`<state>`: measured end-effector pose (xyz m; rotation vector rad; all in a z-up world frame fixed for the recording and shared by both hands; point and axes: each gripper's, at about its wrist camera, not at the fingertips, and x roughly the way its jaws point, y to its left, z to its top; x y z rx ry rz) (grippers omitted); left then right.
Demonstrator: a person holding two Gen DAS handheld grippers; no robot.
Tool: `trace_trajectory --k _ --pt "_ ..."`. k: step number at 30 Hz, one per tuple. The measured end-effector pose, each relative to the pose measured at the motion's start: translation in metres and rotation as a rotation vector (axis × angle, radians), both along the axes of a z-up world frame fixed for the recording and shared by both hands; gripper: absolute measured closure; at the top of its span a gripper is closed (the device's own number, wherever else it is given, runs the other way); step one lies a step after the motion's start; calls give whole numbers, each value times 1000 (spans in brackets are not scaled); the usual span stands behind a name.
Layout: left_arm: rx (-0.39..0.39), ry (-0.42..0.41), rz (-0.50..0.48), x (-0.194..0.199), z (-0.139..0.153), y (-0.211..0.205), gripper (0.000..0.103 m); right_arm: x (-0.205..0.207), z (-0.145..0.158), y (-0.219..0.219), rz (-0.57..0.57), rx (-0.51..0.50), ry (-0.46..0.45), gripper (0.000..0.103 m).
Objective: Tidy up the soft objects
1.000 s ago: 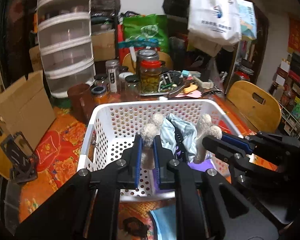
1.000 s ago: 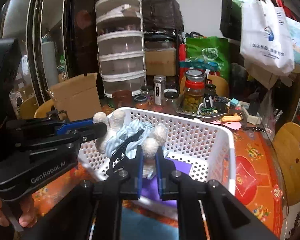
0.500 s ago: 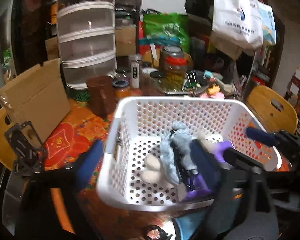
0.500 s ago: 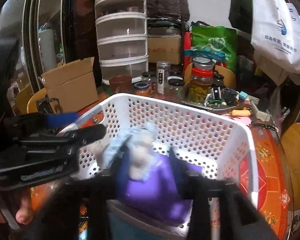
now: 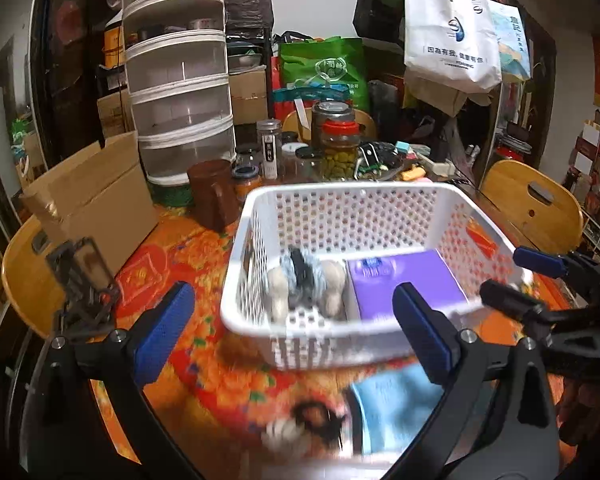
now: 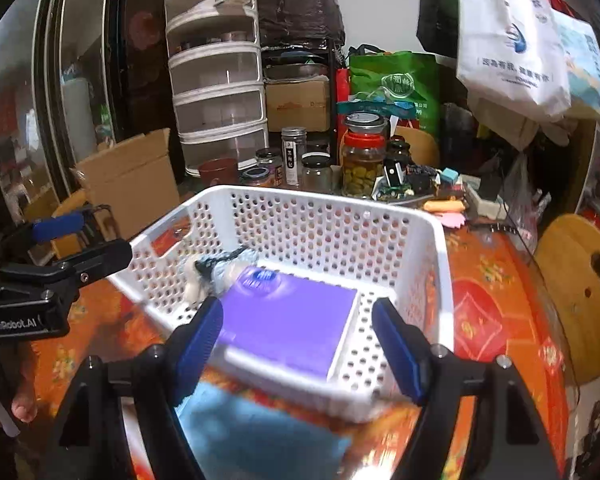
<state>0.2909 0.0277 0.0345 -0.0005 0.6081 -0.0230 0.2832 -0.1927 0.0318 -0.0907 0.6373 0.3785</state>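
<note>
Both tools are clear of the load. The left gripper (image 5: 296,328) stands wide, its jaws opening, with nothing pressed between the pads; only the near wall of the white perforated basket (image 5: 352,190) shows through the gap. The right gripper (image 6: 296,344) is spread less far, its jaws also opening, and likewise empty.

The plush toy (image 5: 306,280), cream limbs with pale blue cloth and a dark strap, lies inside the basket at its left end, just beside a flat purple pack (image 5: 404,284) that fills the right part of the floor. From the right wrist view the toy (image 6: 216,270) sits against the far-left wall.

Outside the basket, on the near tablecloth, lie a light blue cloth (image 5: 392,408) and a small dark-and-white fuzzy item (image 5: 304,424), both blurred; what the latter is cannot be told.

Handling judgement: these are light, limp and compressible goods, not fragile. The cloth will drape and trail, so it is best pinched at a bunched fold and not a flat edge. The fuzzy item should take a grip across its body.

Clearance: the basket's near rim stands between the loose items and the basket floor, so any load must clear it. Open room remains over the toy and purple pack. The table behind is crowded with glass jars (image 5: 340,148); the near side is the safer lane.
</note>
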Motion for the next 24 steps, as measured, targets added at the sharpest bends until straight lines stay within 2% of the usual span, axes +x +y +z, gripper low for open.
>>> trace_trajectory --k 6,9,11,14,17,21,24 --pt "-4 76 24 -78 -31 17 4 -59 -16 -31 -88 46 62 23" --pt "-34 124 32 -105 -56 29 4 -94 -43 -45 -85 97 127 23" --pt "-48 156 41 -119 -75 35 4 -111 -63 -48 -83 91 169 23" --pt "-59 184 44 -129 -96 43 4 -131 -84 -49 -74 73 194 23" --pt "-58 235 39 -124 -113 47 4 -138 -93 -46 -60 47 185 24" --pt "-76 280 33 -112 -131 52 4 -130 -98 -46 -33 76 215 38" --pt "-95 298 10 -108 -138 54 4 -125 -103 -43 -14 73 232 44"
